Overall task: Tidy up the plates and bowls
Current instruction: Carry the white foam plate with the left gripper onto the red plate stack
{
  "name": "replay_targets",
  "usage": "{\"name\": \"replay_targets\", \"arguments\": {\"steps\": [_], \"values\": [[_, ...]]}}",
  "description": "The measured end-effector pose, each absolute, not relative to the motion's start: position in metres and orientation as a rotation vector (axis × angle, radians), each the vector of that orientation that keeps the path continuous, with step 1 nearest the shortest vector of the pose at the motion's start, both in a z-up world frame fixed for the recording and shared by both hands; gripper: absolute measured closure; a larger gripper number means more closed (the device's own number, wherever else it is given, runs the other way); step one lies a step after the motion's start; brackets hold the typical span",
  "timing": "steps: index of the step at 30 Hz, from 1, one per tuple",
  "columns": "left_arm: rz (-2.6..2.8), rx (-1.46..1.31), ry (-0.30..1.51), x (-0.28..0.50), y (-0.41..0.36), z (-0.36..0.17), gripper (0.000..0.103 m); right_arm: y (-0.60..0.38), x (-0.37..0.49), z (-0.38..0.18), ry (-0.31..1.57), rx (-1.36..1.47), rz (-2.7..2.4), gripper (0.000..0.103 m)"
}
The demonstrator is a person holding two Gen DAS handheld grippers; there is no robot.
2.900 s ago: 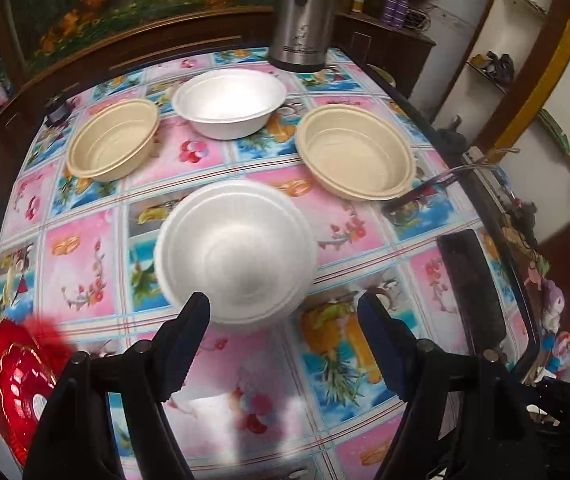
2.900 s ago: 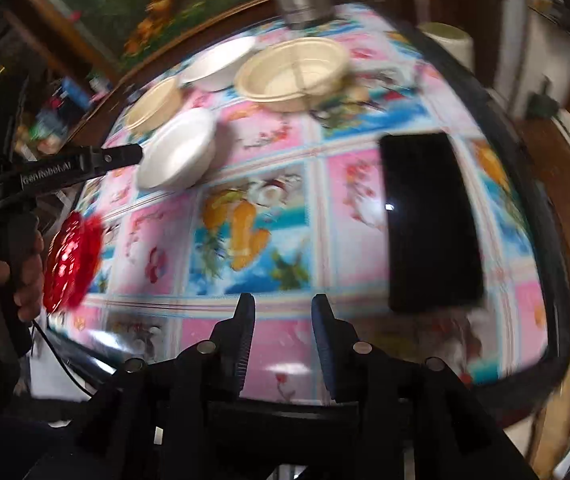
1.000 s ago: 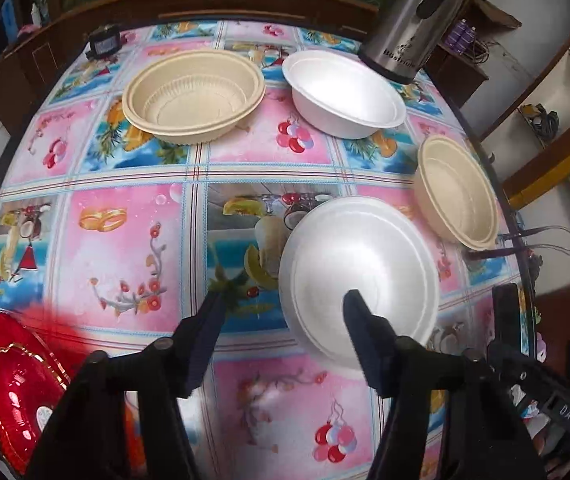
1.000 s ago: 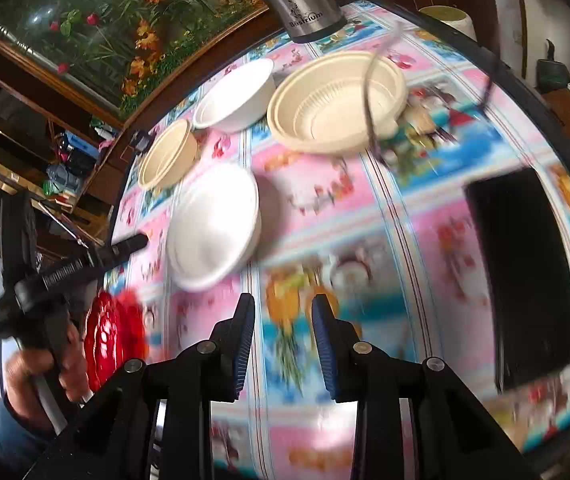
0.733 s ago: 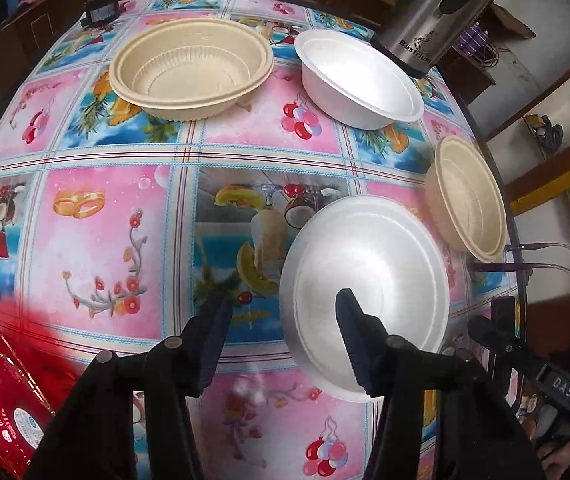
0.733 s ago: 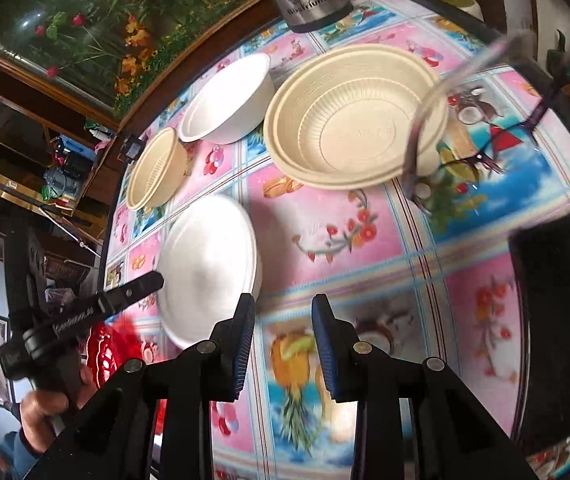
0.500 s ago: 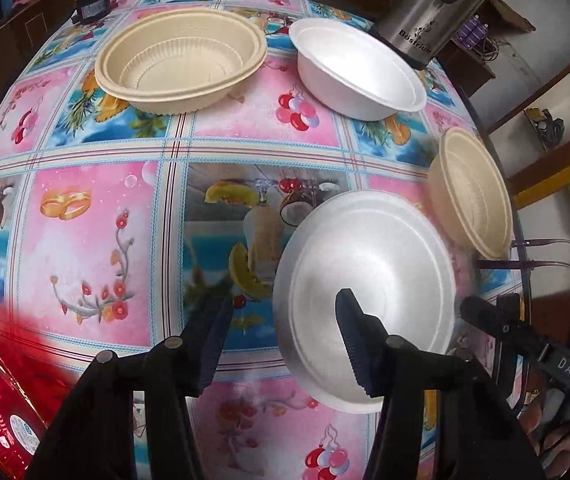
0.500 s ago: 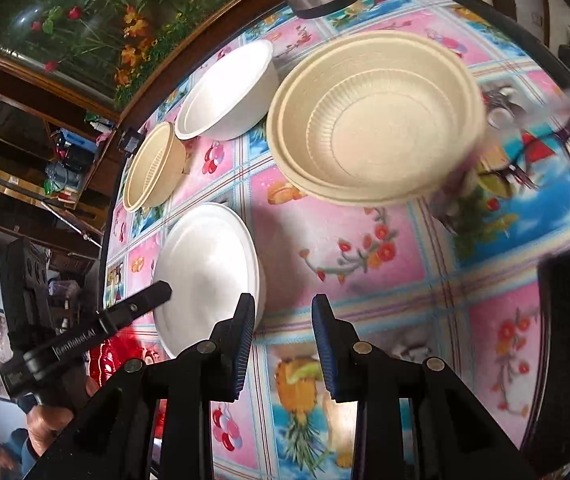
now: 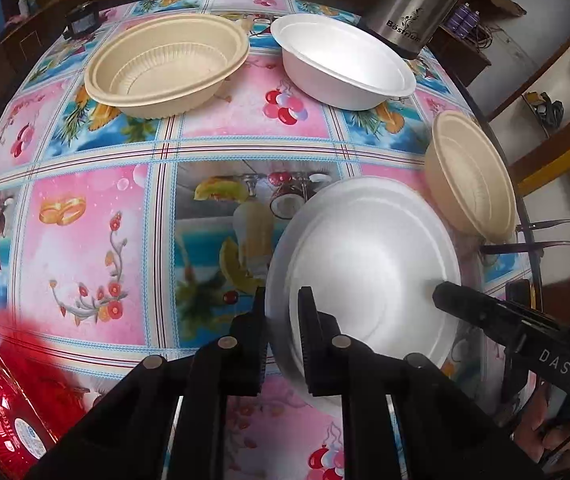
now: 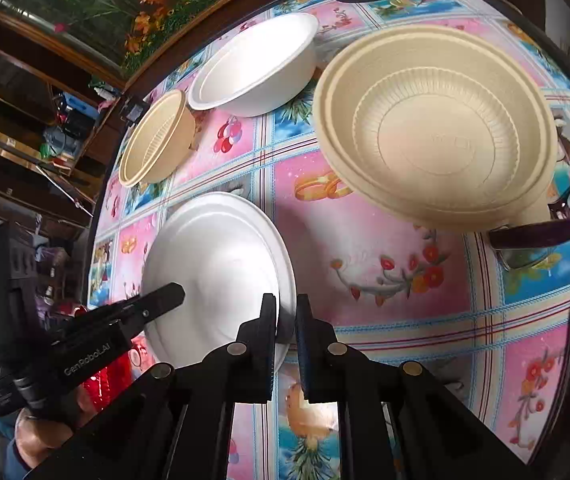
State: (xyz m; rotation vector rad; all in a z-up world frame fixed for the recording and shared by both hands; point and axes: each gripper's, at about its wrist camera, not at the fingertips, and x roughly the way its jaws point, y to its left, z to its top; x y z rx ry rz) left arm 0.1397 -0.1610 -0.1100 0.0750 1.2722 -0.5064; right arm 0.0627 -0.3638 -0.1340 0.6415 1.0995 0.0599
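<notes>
Two grippers pinch one white foam bowl [image 9: 369, 264] near the worktop's [image 9: 85, 240] front: left gripper [image 9: 283, 320] on its left rim, right gripper [image 10: 286, 320] on its right. Uneven lifting could crack that thin foam.

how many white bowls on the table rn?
2. One white bowl sits near the table's front, with the left claw and right claw both clamped on its rim from opposite sides. The other white bowl stands at the back, beside the steel kettle.
</notes>
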Motion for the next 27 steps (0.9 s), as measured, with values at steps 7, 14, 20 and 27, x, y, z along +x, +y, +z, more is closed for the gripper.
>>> {"name": "replay_targets", "arguments": {"steps": [7, 14, 20, 27], "values": [[-0.516, 0.062, 1.246, 0.124, -0.154, -0.095, 0.09, -0.36, 0.051, -0.129, 1.102, 0.651, 0.068, 0.093], [-0.501, 0.039, 1.204, 0.1, -0.126, -0.07, 0.09, -0.343, 0.035, -0.105, 1.081, 0.644, 0.098, 0.093], [-0.457, -0.004, 1.177, 0.084, -0.082, -0.056, 0.09, -0.305, 0.032, -0.083, 1.069, 0.59, 0.153, 0.093], [-0.368, -0.071, 1.14, 0.07, -0.016, -0.042, 0.089, -0.25, 0.039, -0.072, 1.083, 0.526, 0.244, 0.093]]}}
